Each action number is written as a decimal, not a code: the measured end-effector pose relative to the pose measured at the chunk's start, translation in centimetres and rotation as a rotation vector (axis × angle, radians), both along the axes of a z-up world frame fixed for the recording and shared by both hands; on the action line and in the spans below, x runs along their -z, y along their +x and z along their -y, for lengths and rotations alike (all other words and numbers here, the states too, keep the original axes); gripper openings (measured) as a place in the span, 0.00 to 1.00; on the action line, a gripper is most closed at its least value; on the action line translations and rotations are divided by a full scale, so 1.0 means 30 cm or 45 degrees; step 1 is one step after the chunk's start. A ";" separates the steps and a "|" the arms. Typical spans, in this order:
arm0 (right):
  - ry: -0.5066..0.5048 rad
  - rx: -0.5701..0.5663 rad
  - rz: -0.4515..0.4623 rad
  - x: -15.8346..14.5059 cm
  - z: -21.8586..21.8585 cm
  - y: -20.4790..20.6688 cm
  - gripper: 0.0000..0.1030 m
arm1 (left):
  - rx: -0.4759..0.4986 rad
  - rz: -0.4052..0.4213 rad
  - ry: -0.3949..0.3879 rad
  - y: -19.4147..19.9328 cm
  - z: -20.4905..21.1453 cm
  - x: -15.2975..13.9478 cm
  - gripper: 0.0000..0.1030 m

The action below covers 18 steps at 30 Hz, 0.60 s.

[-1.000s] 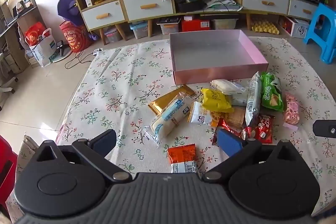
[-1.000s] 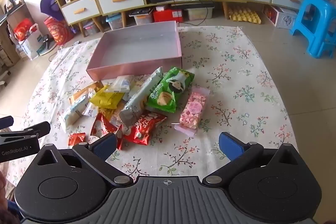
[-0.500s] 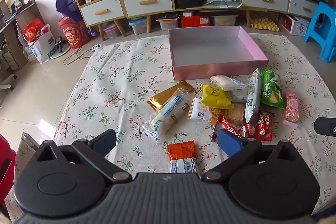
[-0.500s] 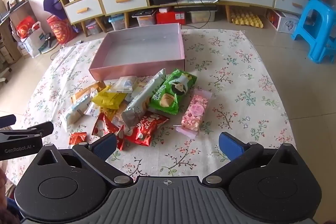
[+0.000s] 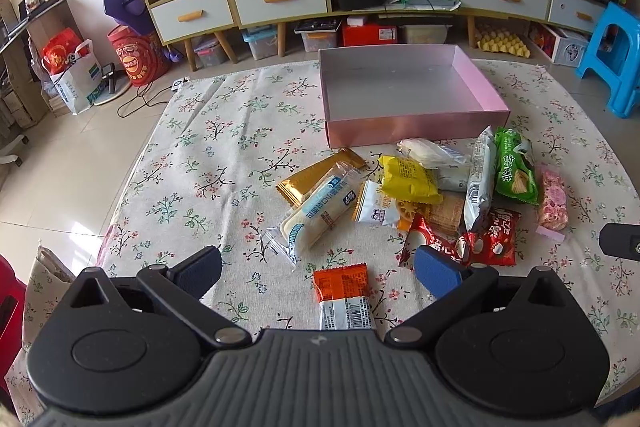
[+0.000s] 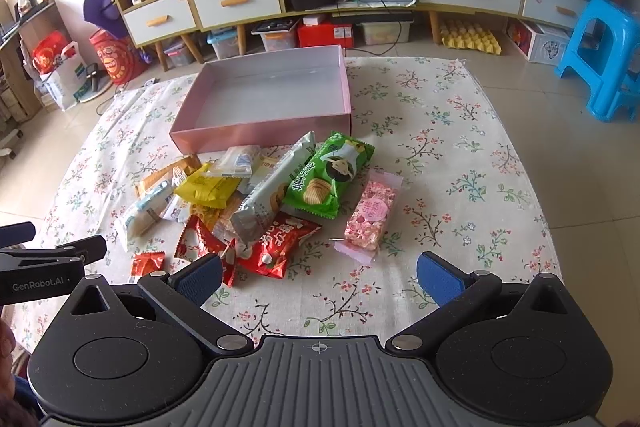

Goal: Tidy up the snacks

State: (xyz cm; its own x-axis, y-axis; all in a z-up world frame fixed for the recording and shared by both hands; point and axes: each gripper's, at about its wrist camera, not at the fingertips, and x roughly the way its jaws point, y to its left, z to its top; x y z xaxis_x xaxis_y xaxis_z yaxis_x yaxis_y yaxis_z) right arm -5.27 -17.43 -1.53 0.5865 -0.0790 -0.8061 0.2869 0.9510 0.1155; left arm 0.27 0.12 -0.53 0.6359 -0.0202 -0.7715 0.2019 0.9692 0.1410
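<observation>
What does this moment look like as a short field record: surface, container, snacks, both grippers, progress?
surface: floral cloth spread on a tiled floor
container: pink box, open and empty
snacks: loose pile in front of the box, including a green chip bag, yellow packet, red packet, pink bar and orange packet
left gripper: open, over the orange packet, holding nothing
right gripper: open, holding nothing, above bare cloth near the pink bar
progress: nothing in the box

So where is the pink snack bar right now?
In the right wrist view the pink snack bar lies on the floral cloth, at the pile's right edge, beside the green chip bag.
</observation>
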 end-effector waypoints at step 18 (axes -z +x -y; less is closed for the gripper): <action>0.015 0.015 0.001 0.003 0.006 -0.001 1.00 | 0.006 0.005 0.018 -0.001 0.008 0.004 1.00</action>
